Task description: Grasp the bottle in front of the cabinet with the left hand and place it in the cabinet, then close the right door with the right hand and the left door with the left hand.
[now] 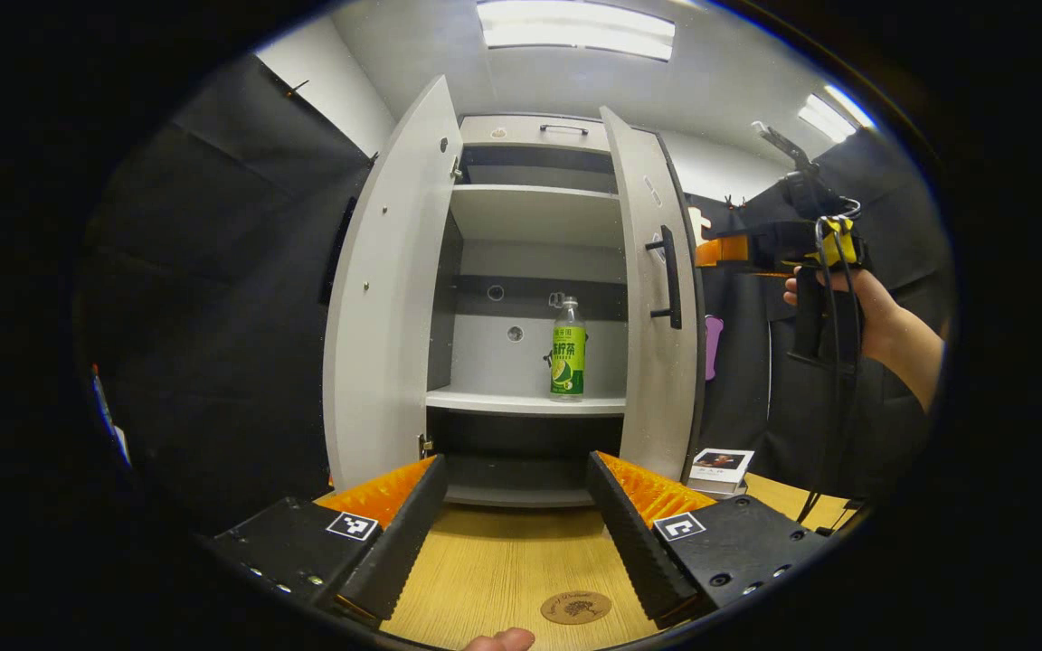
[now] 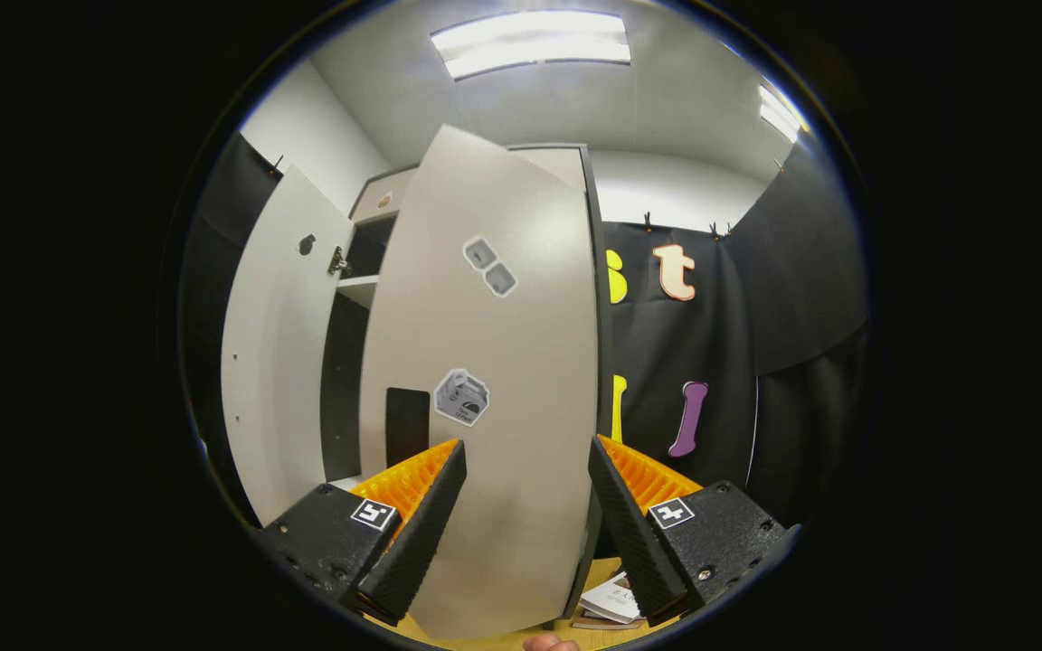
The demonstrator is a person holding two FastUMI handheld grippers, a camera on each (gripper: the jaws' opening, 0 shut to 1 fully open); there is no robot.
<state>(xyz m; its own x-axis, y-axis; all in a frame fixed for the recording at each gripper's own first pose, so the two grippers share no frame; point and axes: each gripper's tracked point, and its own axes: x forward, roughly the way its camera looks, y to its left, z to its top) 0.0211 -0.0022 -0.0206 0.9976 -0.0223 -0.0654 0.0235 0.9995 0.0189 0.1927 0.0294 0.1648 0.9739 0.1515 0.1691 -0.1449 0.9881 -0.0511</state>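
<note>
Left gripper view: bottle [image 1: 567,351] stands shelved, beyond spread empty jaws.

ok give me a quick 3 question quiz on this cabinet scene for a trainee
1. True or false: the bottle already stands on a shelf inside the cabinet.
2. Multiple choice: the left gripper is
A. shut on the bottle
B. open, holding nothing
C. pressed against the left door
3. Short answer: which door does the right gripper face at close range, and is it fully closed?

Key
1. True. It stands upright on the shelf, near the right door.
2. B. Its fingers are spread over the wooden table.
3. The right door, seen from its outer side in the right gripper view; it is not closed, and the left door is open too.
</note>
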